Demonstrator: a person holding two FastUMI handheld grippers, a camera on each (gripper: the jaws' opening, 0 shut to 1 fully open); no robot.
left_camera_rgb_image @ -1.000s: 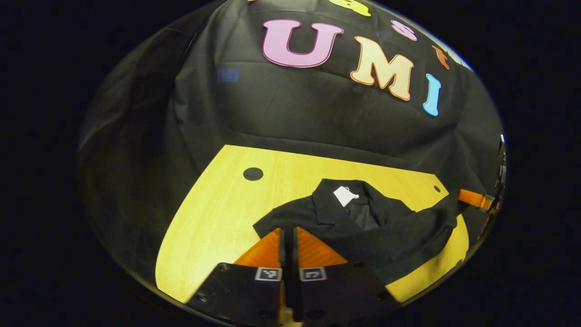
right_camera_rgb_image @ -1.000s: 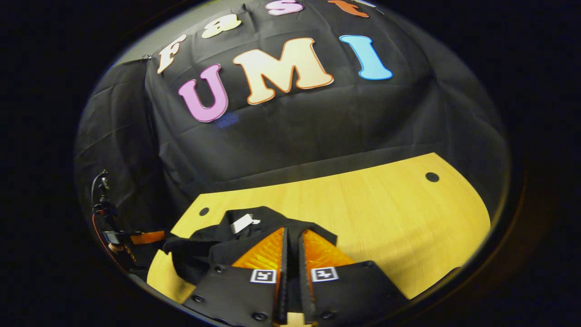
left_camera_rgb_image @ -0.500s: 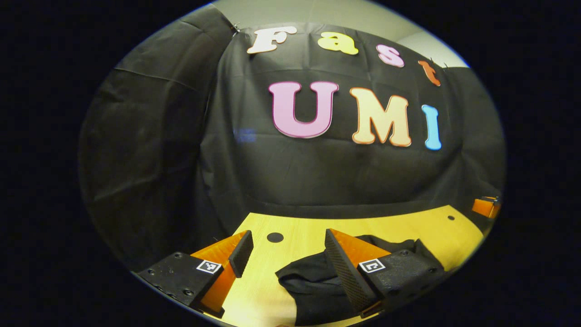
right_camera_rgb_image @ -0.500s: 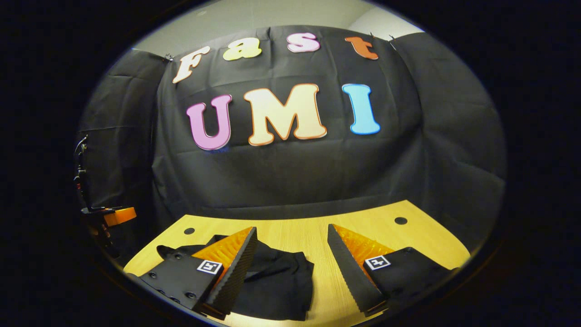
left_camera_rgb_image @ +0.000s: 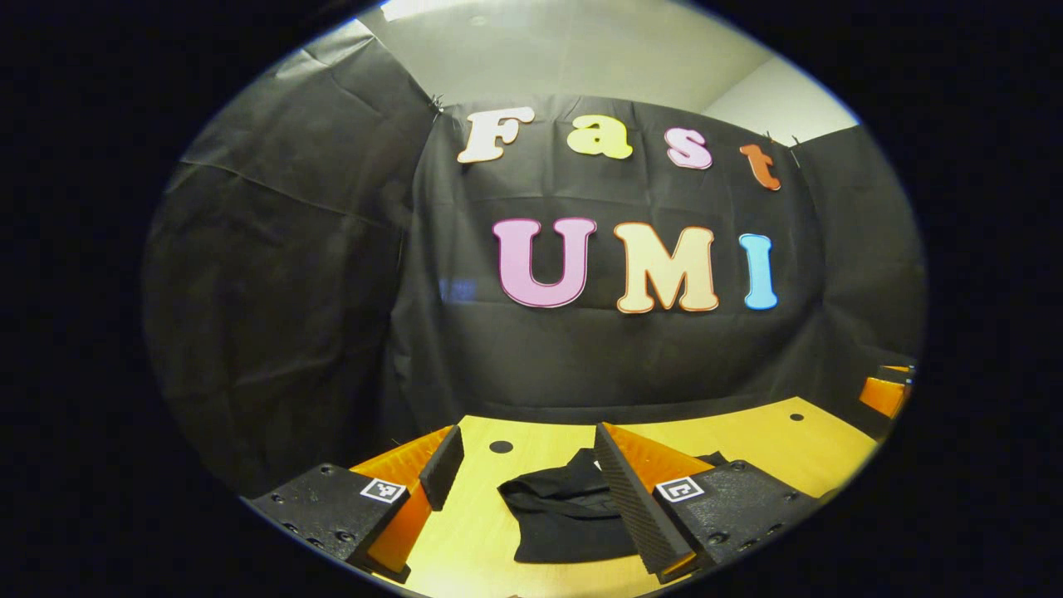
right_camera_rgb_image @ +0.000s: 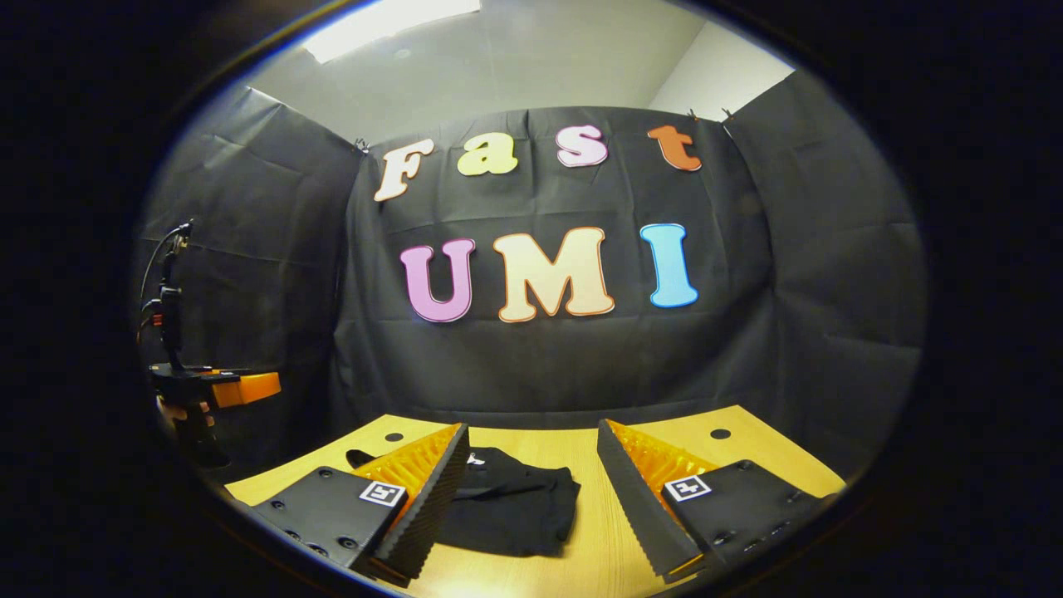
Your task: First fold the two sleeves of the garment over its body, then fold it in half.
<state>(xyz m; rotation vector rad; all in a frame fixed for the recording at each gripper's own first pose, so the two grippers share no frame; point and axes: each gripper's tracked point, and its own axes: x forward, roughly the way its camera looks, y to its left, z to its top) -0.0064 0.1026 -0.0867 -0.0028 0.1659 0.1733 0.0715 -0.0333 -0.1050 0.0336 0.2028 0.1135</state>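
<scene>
A black garment [left_camera_rgb_image: 558, 513] lies folded into a compact bundle on the yellow wooden table [left_camera_rgb_image: 764, 436]. In the left gripper view my left gripper [left_camera_rgb_image: 525, 461] hovers open above the table, its right finger overlapping the garment's right side. In the right gripper view the same garment [right_camera_rgb_image: 515, 502] lies between and behind the fingers of my right gripper [right_camera_rgb_image: 531, 457], which is open and holds nothing. The left gripper [right_camera_rgb_image: 224, 386] also appears at the far left of the right gripper view, and part of the right gripper [left_camera_rgb_image: 884, 390] at the right edge of the left gripper view.
The table has small round holes [left_camera_rgb_image: 501, 446] [right_camera_rgb_image: 720, 433] near its back corners. The black cloth wall stands close behind the table's far edge. Bare tabletop [right_camera_rgb_image: 606, 531] lies to the right of the garment.
Both grippers were shut on the garment a second ago; they have opened, let it go and lifted and drawn back. The garment now lies folded on the table.
</scene>
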